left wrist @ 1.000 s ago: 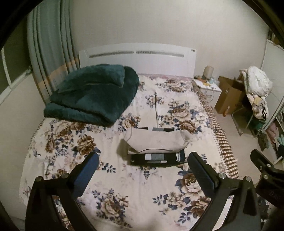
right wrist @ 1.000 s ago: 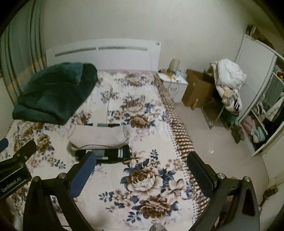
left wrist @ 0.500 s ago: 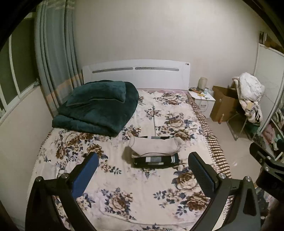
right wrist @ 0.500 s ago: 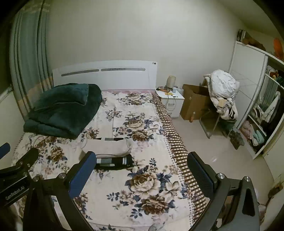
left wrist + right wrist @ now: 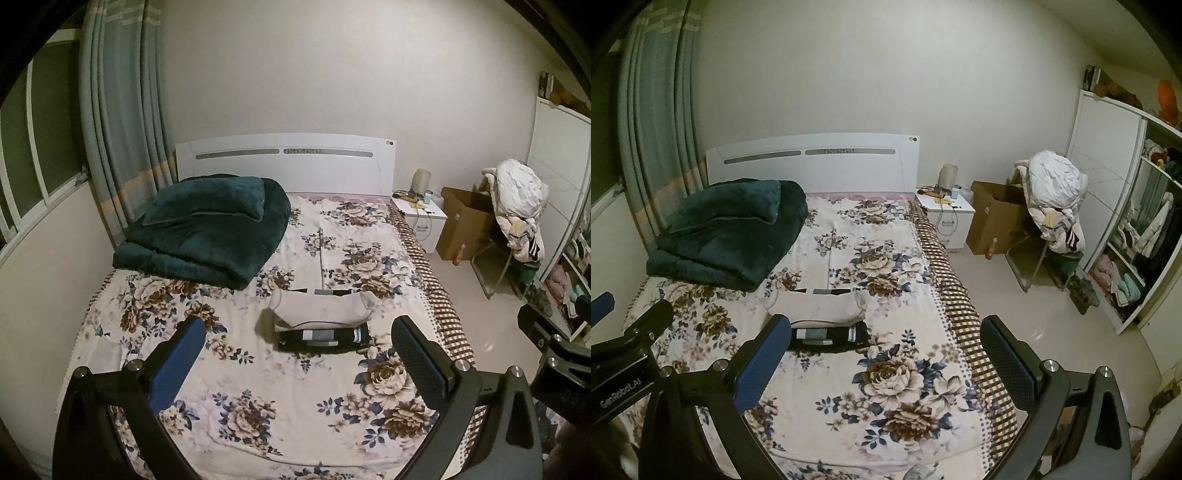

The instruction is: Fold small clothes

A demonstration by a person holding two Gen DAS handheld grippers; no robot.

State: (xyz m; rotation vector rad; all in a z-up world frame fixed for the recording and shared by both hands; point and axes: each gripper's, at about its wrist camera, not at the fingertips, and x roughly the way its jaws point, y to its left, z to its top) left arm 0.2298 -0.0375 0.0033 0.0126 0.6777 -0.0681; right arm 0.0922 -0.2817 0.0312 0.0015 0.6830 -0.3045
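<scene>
Hovering above the foot end of the bed [image 5: 258, 387], the left hand-held gripper [image 5: 297, 354] has its two fingers spread wide and grips nothing; its blue pads [image 5: 177, 362] face inward across the gap. The right hand-held gripper [image 5: 886, 354] is likewise spread wide and empty, and sits to the right of the left one, over the right half of the mattress.

Task items lie in a small stack near the middle of the bed, well apart from both grippers:
- A folded beige garment [image 5: 321, 308] rests on top.
- A folded dark garment with grey and white blocks [image 5: 323, 338] lies beneath it, with its front edge protruding toward the cameras.
- In the right wrist view the same stack appears just beyond the tip of the left finger: beige garment [image 5: 818, 306] above, dark garment [image 5: 829, 336] below.

Surrounding items:
- A floral bedsheet [image 5: 886, 376] covers the mattress.
- A folded dark green blanket [image 5: 207, 229] occupies the left head end, below the white headboard [image 5: 284, 162].
- A white nightstand [image 5: 945, 218] stands right of the bed, with a cardboard box [image 5: 993, 221] beside it.
- A chair heaped with white clothing [image 5: 1054, 192] stands next to an open wardrobe [image 5: 1108, 206].
- Curtains [image 5: 122, 122] hang on the left wall.
</scene>
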